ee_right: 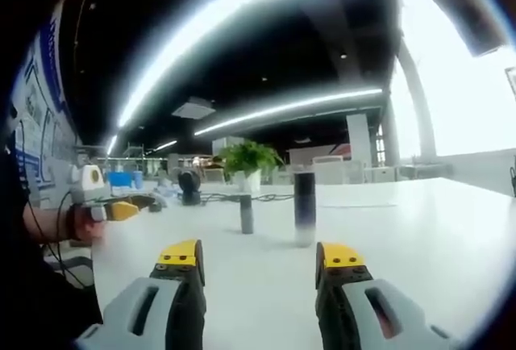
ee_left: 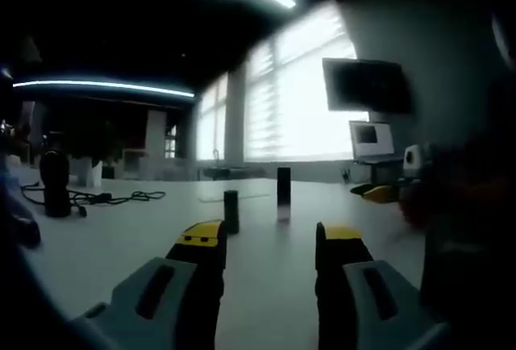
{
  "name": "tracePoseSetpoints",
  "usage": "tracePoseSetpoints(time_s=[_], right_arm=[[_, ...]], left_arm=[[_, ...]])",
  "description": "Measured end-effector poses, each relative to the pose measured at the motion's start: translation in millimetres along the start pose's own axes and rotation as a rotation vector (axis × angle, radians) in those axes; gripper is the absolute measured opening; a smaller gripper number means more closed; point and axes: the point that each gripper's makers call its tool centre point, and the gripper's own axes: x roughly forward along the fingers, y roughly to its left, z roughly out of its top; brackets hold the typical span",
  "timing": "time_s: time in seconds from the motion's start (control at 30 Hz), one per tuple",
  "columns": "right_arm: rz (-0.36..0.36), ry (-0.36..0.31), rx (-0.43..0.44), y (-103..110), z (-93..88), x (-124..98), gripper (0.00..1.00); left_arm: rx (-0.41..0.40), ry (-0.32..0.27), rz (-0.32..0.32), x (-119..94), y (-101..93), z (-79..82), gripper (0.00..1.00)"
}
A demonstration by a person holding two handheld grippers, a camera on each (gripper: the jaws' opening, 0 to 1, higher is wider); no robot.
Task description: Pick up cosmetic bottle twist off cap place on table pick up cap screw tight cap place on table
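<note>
In the left gripper view, the left gripper (ee_left: 270, 245) has its jaws apart and empty at six o'clock; the cap (ee_left: 231, 211) stands at centre on the white table (ee_left: 121, 241), with the cosmetic bottle (ee_left: 284, 193) upright just beside it toward three o'clock. In the right gripper view, the right gripper (ee_right: 264, 260) is likewise spread and empty, cap (ee_right: 247, 214) near ten o'clock of the bottle (ee_right: 304, 208).
</note>
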Motion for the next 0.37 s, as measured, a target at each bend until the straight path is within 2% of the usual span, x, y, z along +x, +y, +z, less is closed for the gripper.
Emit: tracePoseSetpoints(time_s=[0.17, 0.37], right_arm=[[-0.001, 0.009, -0.014, 0.3, -1.8, 0.3, 0.49], [0.003, -0.006, 0.009, -0.6, 1.1, -1.2, 0.49]], left_arm=[[-0.002, -0.003, 0.004, -0.4, 1.1, 0.7, 0.34], [0.011, 0.005, 0.0, 0.3, -0.2, -1.3, 0.34]])
